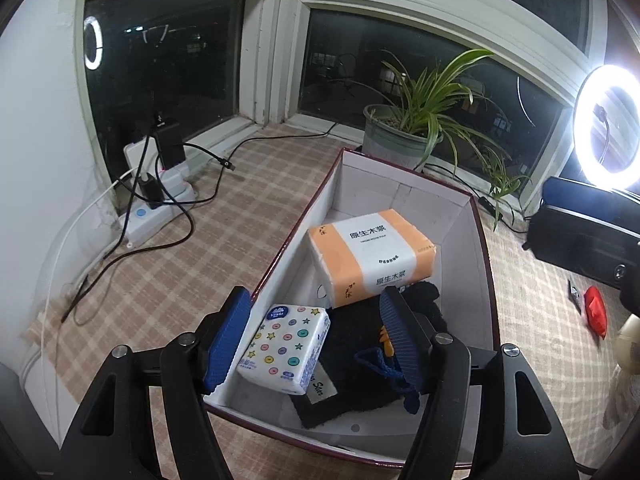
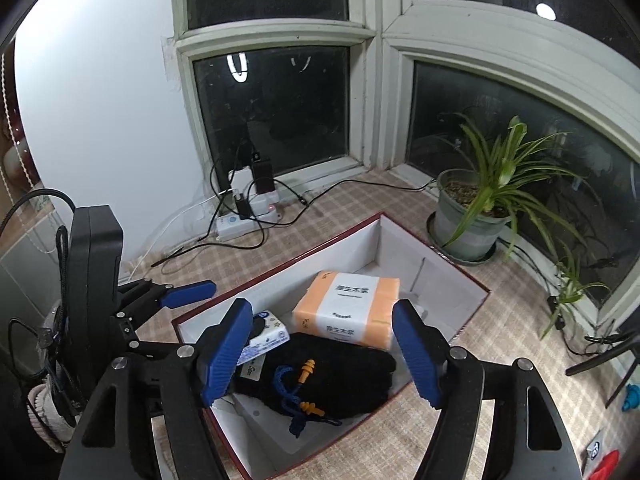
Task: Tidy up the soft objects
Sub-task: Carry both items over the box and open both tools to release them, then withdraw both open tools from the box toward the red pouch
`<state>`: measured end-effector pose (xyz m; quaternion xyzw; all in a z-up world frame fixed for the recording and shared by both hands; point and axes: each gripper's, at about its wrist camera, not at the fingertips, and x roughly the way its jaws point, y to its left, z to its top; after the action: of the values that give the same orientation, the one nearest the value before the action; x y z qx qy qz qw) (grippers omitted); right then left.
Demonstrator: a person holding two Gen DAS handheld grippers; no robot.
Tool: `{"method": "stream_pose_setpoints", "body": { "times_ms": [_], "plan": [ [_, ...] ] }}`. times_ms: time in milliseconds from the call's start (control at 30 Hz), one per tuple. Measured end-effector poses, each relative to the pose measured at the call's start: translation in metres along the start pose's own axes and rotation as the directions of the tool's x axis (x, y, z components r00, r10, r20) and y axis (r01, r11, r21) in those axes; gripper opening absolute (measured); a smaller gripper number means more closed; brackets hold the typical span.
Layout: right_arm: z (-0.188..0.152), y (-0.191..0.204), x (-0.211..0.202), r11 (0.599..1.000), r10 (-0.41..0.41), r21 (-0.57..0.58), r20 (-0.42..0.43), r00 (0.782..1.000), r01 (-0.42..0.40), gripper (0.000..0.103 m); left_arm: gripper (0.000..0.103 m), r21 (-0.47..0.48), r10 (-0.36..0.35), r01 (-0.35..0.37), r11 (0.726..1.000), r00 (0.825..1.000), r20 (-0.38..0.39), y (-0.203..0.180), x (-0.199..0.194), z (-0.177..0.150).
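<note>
A white-lined box with a dark red rim stands on the checked cloth. It holds an orange tissue pack, a small star-printed tissue pack and a black knitted piece. On the black piece lie orange earplugs on a blue cord. My left gripper is open around the small pack, with a gap on its right side. My right gripper hangs open over the black piece, gripping nothing. One blue finger of the left gripper shows in the right wrist view.
A potted plant stands behind the box by the window. A power strip with tangled cables lies at the back left. A lit ring lamp and a red object are on the right.
</note>
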<state>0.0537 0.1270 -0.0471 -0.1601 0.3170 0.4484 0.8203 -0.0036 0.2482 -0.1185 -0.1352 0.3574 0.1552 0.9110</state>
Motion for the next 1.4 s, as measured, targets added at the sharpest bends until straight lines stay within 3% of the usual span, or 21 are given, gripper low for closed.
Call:
{"method": "stream_pose_setpoints", "body": {
  "times_ms": [233, 567, 967, 1400],
  "plan": [
    [-0.007, -0.005, -0.02, 0.996, -0.084, 0.011, 0.019, 0.996, 0.084, 0.07, 0.067, 0.003, -0.016, 0.016, 1.0, 1.0, 0.014, -0.011, -0.009, 0.003],
    [-0.031, -0.043, -0.065, 0.974, -0.204, 0.108, 0.033, 0.978, 0.199, 0.07, 0.067, 0.043, -0.075, 0.074, 0.996, 0.997, 0.034, -0.053, -0.025, 0.003],
    [-0.095, -0.109, -0.137, 0.897, -0.384, 0.233, -0.007, 0.923, 0.375, 0.07, 0.067, 0.138, -0.189, 0.184, 0.973, 0.982, 0.018, -0.147, -0.04, -0.014],
    [-0.184, -0.19, -0.228, 0.81, -0.482, 0.354, -0.053, 0.875, 0.468, 0.07, 0.067, 0.245, -0.293, 0.288, 0.926, 0.956, -0.015, -0.264, -0.054, -0.043]
  ]
}}
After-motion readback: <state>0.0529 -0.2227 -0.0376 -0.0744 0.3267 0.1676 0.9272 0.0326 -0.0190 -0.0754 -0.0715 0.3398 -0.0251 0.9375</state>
